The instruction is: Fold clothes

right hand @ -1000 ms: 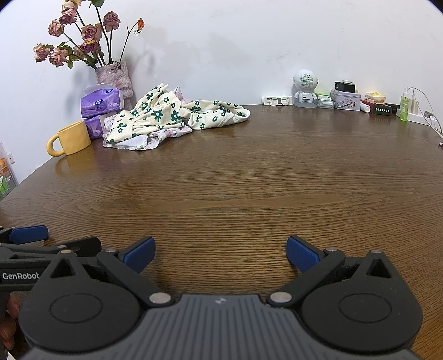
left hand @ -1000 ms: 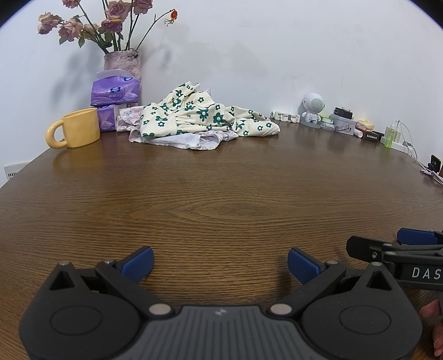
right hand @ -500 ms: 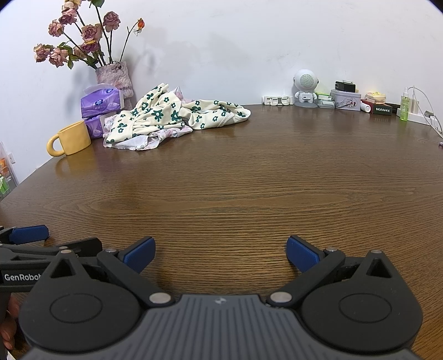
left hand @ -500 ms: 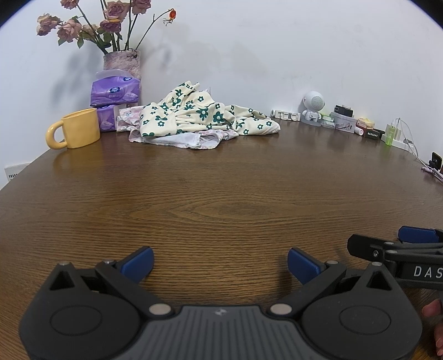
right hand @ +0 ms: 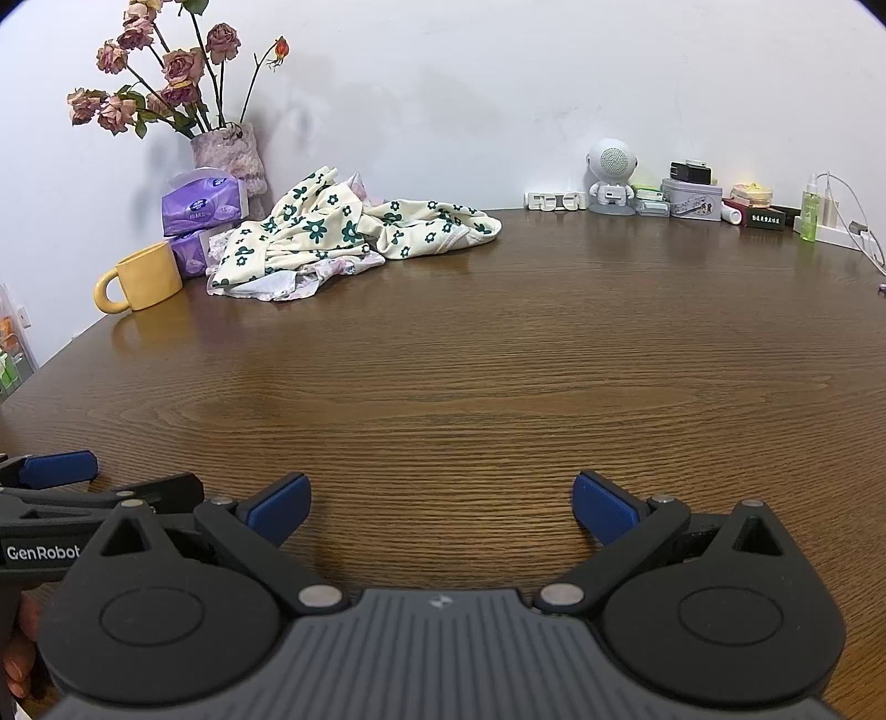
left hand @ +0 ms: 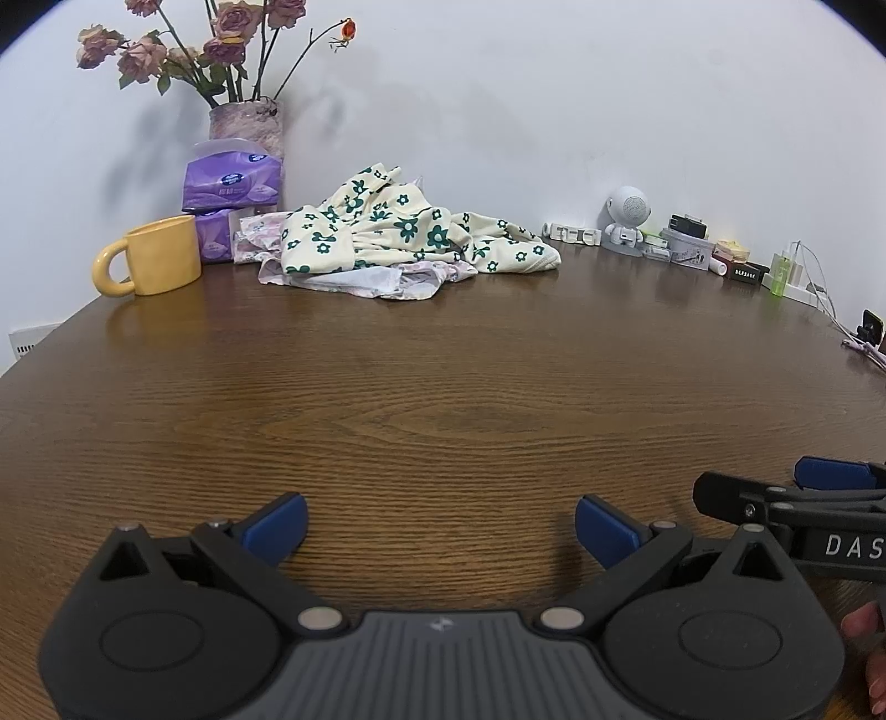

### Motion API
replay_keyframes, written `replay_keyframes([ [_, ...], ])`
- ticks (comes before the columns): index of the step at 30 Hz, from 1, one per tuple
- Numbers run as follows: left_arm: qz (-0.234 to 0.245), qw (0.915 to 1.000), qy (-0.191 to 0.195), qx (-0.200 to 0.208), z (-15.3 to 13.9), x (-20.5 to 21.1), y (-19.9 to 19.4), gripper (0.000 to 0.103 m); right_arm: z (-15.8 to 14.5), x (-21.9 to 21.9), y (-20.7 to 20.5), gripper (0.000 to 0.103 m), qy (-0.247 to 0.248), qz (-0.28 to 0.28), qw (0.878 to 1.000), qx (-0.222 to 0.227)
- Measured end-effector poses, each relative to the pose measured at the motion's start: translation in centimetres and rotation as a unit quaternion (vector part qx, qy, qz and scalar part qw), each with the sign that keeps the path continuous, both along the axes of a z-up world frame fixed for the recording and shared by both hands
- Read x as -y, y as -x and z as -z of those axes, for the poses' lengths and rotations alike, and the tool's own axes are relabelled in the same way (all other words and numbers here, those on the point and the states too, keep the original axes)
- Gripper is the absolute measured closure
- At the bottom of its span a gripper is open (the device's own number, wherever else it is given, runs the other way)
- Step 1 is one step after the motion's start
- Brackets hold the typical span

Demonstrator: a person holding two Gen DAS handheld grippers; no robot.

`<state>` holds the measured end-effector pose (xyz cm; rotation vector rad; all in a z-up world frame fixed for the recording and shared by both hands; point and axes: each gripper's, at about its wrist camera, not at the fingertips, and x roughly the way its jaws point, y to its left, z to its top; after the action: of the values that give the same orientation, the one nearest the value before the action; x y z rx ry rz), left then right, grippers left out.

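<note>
Roses (left hand: 216, 39) with dried pink heads stand in a pale vase (left hand: 246, 124) at the back of the wooden table (left hand: 443, 387), against the white wall. Just in front of the vase, two purple tissue packs (left hand: 232, 183) sit stacked, and a single yellow mug (left hand: 160, 263) stands left of the clothes; neither view looks into the mug, so its contents cannot be told. The clothes (left hand: 398, 238) lie in one crumpled heap right of the tissue packs: a cream garment with dark green flowers on top of a paler pink-printed one. Farther right of the clothes, along the wall, stand a small white robot figure (left hand: 626, 219), a tin (right hand: 695, 202) and a green spray bottle (right hand: 809, 213).

Both grippers sit low over the bare wood, well apart from the clothes. The left gripper (left hand: 440, 531) has its blue-padded jaws spread wide with nothing between them, and so does the right gripper (right hand: 440, 507). The left view shows a fingertip at its right edge; the right view shows a shelf edge beyond the table's left rim.
</note>
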<state>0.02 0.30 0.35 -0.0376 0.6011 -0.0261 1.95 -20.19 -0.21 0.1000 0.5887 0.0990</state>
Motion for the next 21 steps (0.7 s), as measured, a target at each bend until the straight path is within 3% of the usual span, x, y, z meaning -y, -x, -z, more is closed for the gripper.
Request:
replay_keyframes([
  [9,0.012,0.9998,0.014,0.002,-0.5,-0.7,0.1,0.000,-0.2,0.1,-0.3,0.000,0.002,-0.016,1.000,-0.007],
  [21,0.018,0.9988,0.040,0.023,-8.4,-4.1,-3.8,0.000,-7.7,0.4,-3.8,0.000,0.036,-0.057,0.997,0.023],
])
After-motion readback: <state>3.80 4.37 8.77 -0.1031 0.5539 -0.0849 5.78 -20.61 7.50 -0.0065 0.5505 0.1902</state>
